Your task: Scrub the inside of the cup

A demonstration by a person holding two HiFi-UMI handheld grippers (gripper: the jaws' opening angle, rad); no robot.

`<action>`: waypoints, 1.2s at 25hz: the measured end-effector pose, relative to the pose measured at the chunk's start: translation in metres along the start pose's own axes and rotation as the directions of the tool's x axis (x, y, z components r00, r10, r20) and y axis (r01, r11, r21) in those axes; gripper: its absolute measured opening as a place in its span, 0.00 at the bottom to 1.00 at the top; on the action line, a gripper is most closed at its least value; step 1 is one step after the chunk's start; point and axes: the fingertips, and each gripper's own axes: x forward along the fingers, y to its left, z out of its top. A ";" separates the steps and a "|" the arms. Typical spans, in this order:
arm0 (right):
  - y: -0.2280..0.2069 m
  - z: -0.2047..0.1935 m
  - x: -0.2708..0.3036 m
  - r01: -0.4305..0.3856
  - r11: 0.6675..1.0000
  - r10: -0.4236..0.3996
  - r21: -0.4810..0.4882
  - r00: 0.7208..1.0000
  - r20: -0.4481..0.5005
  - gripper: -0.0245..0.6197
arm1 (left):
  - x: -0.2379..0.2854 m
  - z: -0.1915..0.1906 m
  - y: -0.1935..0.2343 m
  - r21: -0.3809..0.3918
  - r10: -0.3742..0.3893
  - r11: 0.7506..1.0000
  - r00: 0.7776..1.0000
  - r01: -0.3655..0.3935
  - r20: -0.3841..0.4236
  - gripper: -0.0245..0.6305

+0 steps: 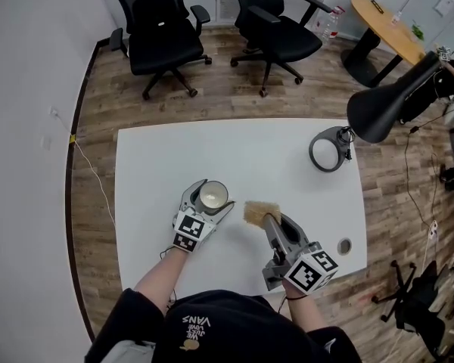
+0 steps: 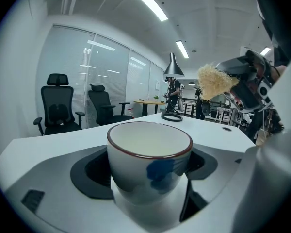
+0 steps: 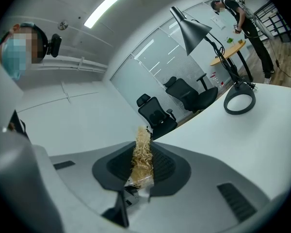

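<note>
L gripper [image 1: 213,196]: jaws closed round cup [image 2: 149,152].
Cup: upright, mouth up, over counter [image 1: 250,153], front-left part.
R gripper [image 1: 268,221]: jaws pinching scrubber [image 3: 141,154].
Scrubber: just right of cup, not touching.

On the worktop [image 1: 159,165], cup [image 1: 213,197] between the left gripper's [image 1: 209,200] jaws, scrubber [image 1: 257,212] in the right gripper [image 1: 269,221] just right of it.

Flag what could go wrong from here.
1. The left gripper clamps the cup by its smooth rounded wall; scrubbing pressure could twist or slip it.
2. The right gripper pinches only one end of the fibrous scrubber; pushed into the cup, it may bend or pull free.
</note>
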 end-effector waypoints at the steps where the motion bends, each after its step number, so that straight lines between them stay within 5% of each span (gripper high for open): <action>1: 0.000 0.000 0.000 0.000 1.000 0.000 -0.002 1.000 -0.002 0.16 | -0.001 -0.001 0.000 -0.003 -0.001 1.000 1.000 0.001 0.001 0.66; 21: 0.006 -0.005 0.003 -0.020 1.000 0.020 -0.006 1.000 -0.019 0.16 | -0.006 -0.006 0.002 -0.013 -0.011 1.000 0.997 0.012 0.075 0.66; 30: 0.013 -0.002 0.002 -0.036 0.999 0.036 -0.009 0.999 -0.011 0.16 | -0.008 0.000 -0.002 0.049 -0.043 0.998 0.998 0.041 0.048 0.66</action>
